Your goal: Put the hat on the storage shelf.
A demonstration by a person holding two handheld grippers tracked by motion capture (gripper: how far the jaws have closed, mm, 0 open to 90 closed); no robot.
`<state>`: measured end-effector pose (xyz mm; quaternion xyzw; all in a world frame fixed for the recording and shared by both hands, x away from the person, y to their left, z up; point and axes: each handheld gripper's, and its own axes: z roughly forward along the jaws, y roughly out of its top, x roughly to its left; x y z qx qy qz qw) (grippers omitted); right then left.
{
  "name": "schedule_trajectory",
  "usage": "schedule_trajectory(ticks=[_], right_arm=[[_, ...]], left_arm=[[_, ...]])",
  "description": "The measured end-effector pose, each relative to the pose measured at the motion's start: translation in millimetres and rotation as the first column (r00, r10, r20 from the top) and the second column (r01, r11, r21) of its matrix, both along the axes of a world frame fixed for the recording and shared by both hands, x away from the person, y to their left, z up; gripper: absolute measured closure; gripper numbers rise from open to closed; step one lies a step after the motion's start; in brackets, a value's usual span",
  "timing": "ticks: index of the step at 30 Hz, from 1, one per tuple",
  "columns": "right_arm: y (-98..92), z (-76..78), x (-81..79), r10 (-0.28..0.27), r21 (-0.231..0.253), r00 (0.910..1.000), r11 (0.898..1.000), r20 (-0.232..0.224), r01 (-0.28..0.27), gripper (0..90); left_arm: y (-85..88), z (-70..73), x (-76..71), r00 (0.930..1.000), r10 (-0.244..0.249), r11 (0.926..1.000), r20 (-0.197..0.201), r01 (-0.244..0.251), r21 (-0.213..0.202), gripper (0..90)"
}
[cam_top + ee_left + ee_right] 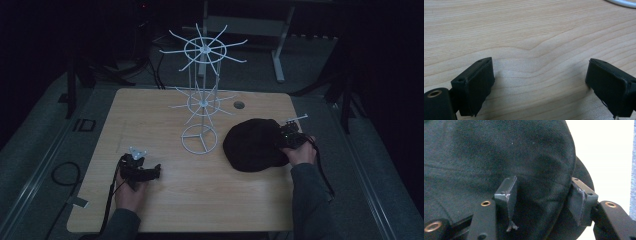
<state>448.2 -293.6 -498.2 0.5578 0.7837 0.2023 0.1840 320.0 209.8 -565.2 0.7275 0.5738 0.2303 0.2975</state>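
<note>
Left tongs (pixel 156 171) in my left hand (pixel 131 195), low over bare counter (pixel 150 120) near its front-left part, well apart from everything else. In the left gripper view the jaws stand wide with only wood grain between them; nothing held. A bit of white curved wire shows at the top right corner of that view.

Right tongs (pixel 280 141) in my right hand (pixel 301 152) at the right side of the counter, against the right edge of the black cap (pixel 252 145). In the right gripper view the jaws stand partly apart, one on top of the dark cloth (pixel 499 157), the other at the cap's edge; cloth lies between them. I cannot tell whether they press it.

The cap lies flat on the counter, right of centre. Just left of it stands the white wire rack (pixel 202 95), upright, ring base on the counter, two tiers of radiating arms. Cap and rack base near, not touching.
</note>
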Motion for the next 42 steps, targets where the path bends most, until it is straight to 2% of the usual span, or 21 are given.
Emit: schedule_trajectory(ticks=[7,8,10,12,13,15,19,24,29,34,42], right_arm=[[12.4,0.1,5.8,-0.036,-0.097,0.9990,0.995,-0.028,0.034,49.8],[12.4,0.1,5.8,-0.036,-0.097,0.9990,0.995,-0.028,0.034,49.8],[17.6,-0.1,7.6,-0.044,-0.157,0.9986,0.987,-0.031,0.038,59.4],[18.7,0.3,8.4,-0.048,-0.185,0.9984,0.982,-0.032,0.041,67.2],[18.9,1.1,9.0,-0.073,-0.185,0.9967,0.981,-0.035,0.065,71.0],[17.7,3.6,11.0,-0.111,-0.163,0.9926,0.981,-0.048,0.102,75.0],[15.4,7.0,12.9,-0.131,-0.134,0.9890,0.984,-0.068,0.121,78.1],[6.9,9.6,13.3,-0.152,-0.033,0.9846,0.988,-0.086,0.150,79.5],[5.3,11.6,12.2,-0.143,0.017,0.9847,0.989,-0.100,0.145,79.6],[6.3,14.3,12.0,-0.136,0.040,0.9857,0.989,-0.099,0.141,79.6],[0.5,27.9,12.3,-0.129,0.132,0.9871,0.981,-0.096,0.141,79.5]], left_arm=[[-1.1,-0.2,-0.2,1.0000,-0.002,1.0000,0.002,0.002,-0.003,8.8],[-1.1,-0.2,-0.2,1.0000,-0.002,1.0000,0.002,0.002,-0.003,8.8],[-1.5,-0.2,-0.3,1.0000,-0.003,1.0000,0.003,0.003,-0.002,8.8],[-1.6,-0.1,-0.3,1.0000,-0.005,1.0000,0.001,0.005,-0.002,8.8],[-1.6,-0.1,-0.3,1.0000,-0.006,1.0000,0.001,0.006,-0.001,8.8],[-1.8,-0.1,-0.3,1.0000,-0.006,1.0000,0.001,0.006,-0.002,8.8],[-2.1,-0.1,-0.3,1.0000,-0.006,1.0000,0.002,0.006,-0.003,8.8],[-2.6,-0.2,-0.2,1.0000,-0.006,1.0000,0.003,0.006,-0.004,8.8],[-2.9,-0.3,-0.1,1.0000,-0.005,1.0000,0.003,0.005,-0.006,8.8],[-3.0,-0.3,-0.1,1.0000,-0.006,1.0000,0.003,0.006,-0.005,8.8],[-3.5,-0.3,-0.1,1.0000,-0.007,1.0000,0.003,0.007,-0.004,8.8]])
